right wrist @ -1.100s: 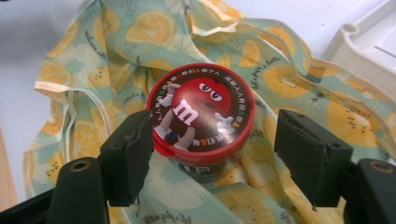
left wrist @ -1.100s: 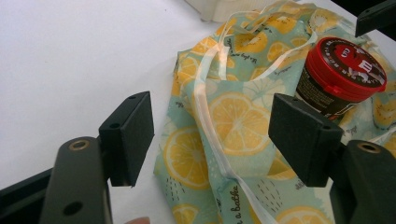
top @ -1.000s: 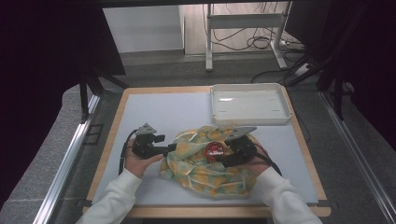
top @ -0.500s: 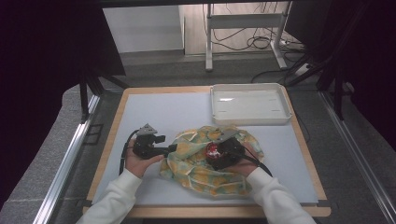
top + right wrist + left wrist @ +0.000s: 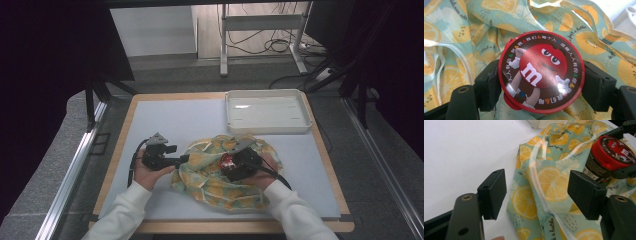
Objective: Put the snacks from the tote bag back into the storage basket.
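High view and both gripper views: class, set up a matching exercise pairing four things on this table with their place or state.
1. candy tub
2. lemon-print bag
3. white tray
4. left claw

a. at the table's far side, holding nothing
b. clamped in the right claw
c. open, astride the bag's edge
d. crumpled between both hands

Pairs: 1-b, 2-d, 3-a, 4-c

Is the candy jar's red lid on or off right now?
On. The red lid sits flush on the candy jar, held between the right tool's jaws above the lemon-print bag.
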`<state>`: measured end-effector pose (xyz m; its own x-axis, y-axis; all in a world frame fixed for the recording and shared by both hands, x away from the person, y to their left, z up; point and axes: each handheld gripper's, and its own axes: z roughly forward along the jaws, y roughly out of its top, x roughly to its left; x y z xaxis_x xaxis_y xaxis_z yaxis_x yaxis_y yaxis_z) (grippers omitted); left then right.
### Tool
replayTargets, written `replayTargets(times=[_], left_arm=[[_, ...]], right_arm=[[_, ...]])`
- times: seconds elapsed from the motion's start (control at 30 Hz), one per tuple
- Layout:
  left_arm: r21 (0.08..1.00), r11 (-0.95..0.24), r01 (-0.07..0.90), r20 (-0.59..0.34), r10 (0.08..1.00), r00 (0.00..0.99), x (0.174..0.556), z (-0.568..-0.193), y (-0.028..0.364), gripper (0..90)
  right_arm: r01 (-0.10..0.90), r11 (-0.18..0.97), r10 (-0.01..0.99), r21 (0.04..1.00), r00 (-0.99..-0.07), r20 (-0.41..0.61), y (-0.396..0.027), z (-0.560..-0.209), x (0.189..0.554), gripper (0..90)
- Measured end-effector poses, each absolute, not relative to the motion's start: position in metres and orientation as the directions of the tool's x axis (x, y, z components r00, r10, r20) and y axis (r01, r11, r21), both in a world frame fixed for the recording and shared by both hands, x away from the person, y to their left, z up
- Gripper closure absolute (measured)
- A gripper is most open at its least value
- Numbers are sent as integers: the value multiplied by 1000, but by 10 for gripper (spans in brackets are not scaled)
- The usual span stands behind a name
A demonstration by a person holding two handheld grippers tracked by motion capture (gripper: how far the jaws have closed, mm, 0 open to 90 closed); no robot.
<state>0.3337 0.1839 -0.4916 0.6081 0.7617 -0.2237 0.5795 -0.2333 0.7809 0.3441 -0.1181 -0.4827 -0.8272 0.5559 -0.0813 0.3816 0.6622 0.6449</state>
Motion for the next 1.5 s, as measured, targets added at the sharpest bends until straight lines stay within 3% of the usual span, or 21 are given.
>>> replayTargets(times=[1.5], left_arm=[[779, -226, 585, -237, 758, 608, 335, -492, 186, 317]], right_arm=[[330, 576, 550, 748, -834, -55, -139, -437, 337, 257]])
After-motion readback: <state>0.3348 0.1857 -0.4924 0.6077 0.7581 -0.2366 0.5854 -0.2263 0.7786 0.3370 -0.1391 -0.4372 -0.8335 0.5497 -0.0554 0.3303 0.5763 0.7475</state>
